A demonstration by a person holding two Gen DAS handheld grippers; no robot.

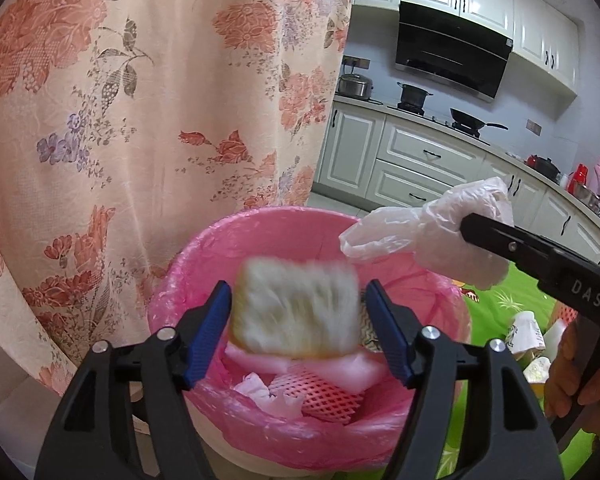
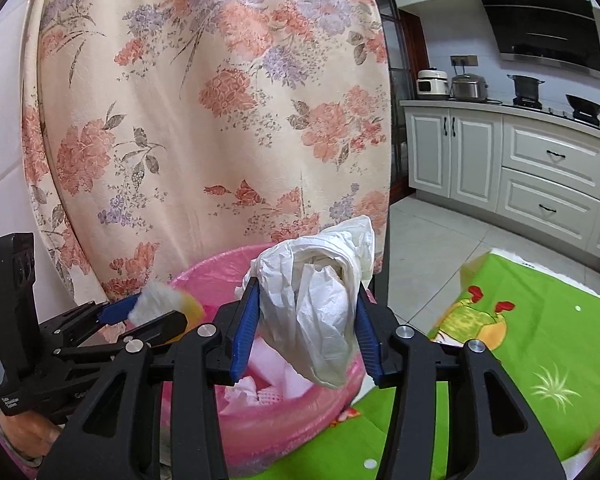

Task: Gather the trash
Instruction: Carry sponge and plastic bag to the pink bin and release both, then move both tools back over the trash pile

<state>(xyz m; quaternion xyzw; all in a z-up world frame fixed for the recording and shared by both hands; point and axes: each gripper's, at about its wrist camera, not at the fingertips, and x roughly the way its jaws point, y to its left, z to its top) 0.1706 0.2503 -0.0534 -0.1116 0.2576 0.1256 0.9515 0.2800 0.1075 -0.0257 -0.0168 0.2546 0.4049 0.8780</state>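
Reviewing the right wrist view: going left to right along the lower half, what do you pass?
Left gripper with the sponge between its fingers → pink-lined bin → crumpled plastic glove in the right gripper → green cartoon mat.

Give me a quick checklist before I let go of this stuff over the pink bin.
1. Sponge above the bin opening: ok, it sits between the left gripper fingers over the liner.
2. Sponge sharp enough to judge the grip: cannot tell, it is blurred.
3. Plastic glove held by the right gripper: ok, pinched between the blue fingers.
4. Glove over the bin: ok, it hangs above the rim.
5. Room in the bin: ok, foam net and tissue lie low inside.
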